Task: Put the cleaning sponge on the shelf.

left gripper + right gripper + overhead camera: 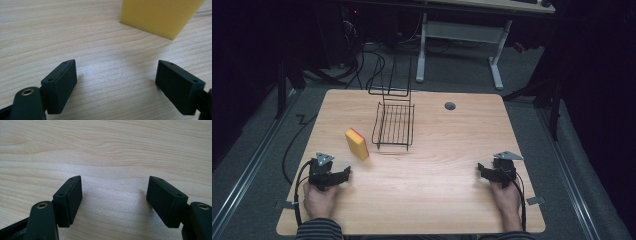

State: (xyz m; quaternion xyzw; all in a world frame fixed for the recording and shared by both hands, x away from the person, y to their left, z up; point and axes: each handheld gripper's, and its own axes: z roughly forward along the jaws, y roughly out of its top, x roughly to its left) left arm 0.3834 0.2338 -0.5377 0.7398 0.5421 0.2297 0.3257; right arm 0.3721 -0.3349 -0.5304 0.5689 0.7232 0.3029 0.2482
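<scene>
**Sponge standing on edge: easy to topple before the jaws close**

The yellow sponge (356, 144) stands upright on a narrow edge on the tabletop (437, 190), its pink-red scouring face turned toward the far left, just ahead of the left gripper (343, 175) and a little in front of the wire dish rack (393, 125). In the left gripper view the sponge (160, 17) sits ahead and off to the right of the gap, apart from both jaws, which stand open with nothing between them. The right gripper (113, 195) rests well apart on the other side of the tabletop, its jaws also open over bare wood.

The main risk, as I judge it, lies in the approach. The sponge is off the centre line of the left jaws, so a straight push forward would likely strike it with the right-hand jaw and knock it flat or slide it toward the rack. Balanced on a thin edge, it needs little to fall. The opening also looks only modestly wider than the sponge's thin side; coming in at an angle could catch a corner rather than straddle it.

Soft foam brings a second hazard: a hard squeeze deforms it, and a pinch near one end lets it swing or slip when lifted. Near the rack, the thin wires could snag a drooping corner.
</scene>
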